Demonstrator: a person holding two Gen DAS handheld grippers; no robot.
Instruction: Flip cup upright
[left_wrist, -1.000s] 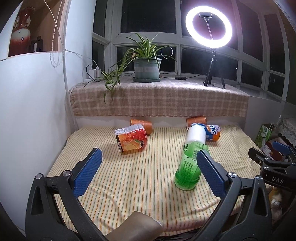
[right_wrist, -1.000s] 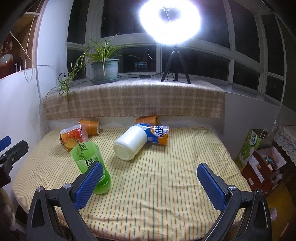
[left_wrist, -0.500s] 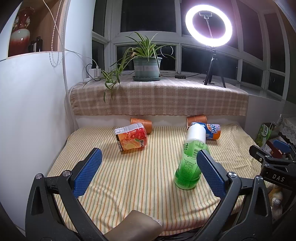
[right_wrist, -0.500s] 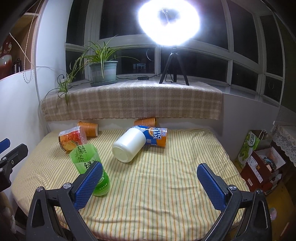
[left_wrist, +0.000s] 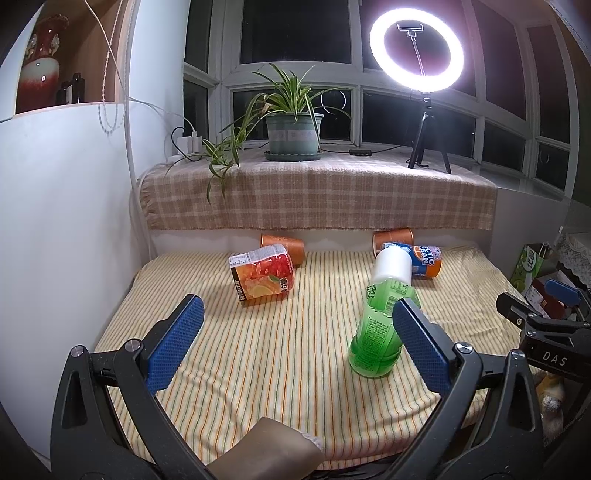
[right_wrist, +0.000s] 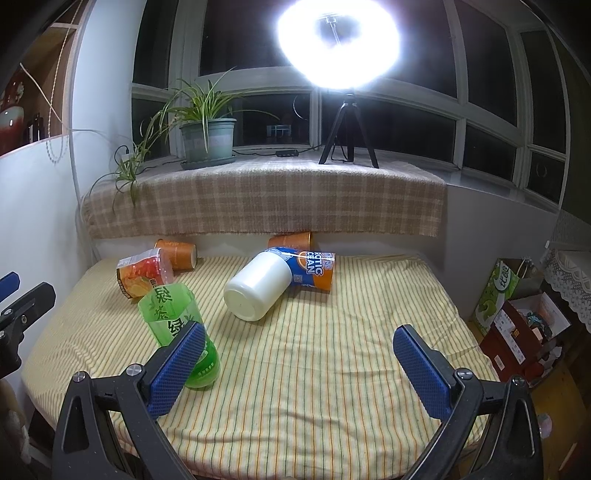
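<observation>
Both grippers, left (left_wrist: 295, 343) and right (right_wrist: 299, 363), hang spread wide with nothing between the pads. The green cup (left_wrist: 380, 332) lies tipped on the striped cloth (left_wrist: 277, 354), near side, white cup (right_wrist: 258, 290) just behind it.

The blue-and-orange printed paper cup (right_wrist: 313, 272) lying on its side is showing "ARCTIC OCEAN", partly cut off. The translucent green plastic cup (right_wrist: 173, 317) is displaying Chinese characters "绿茶". The black gripper body (left_wrist: 550, 356) is bearing "DAS".
</observation>
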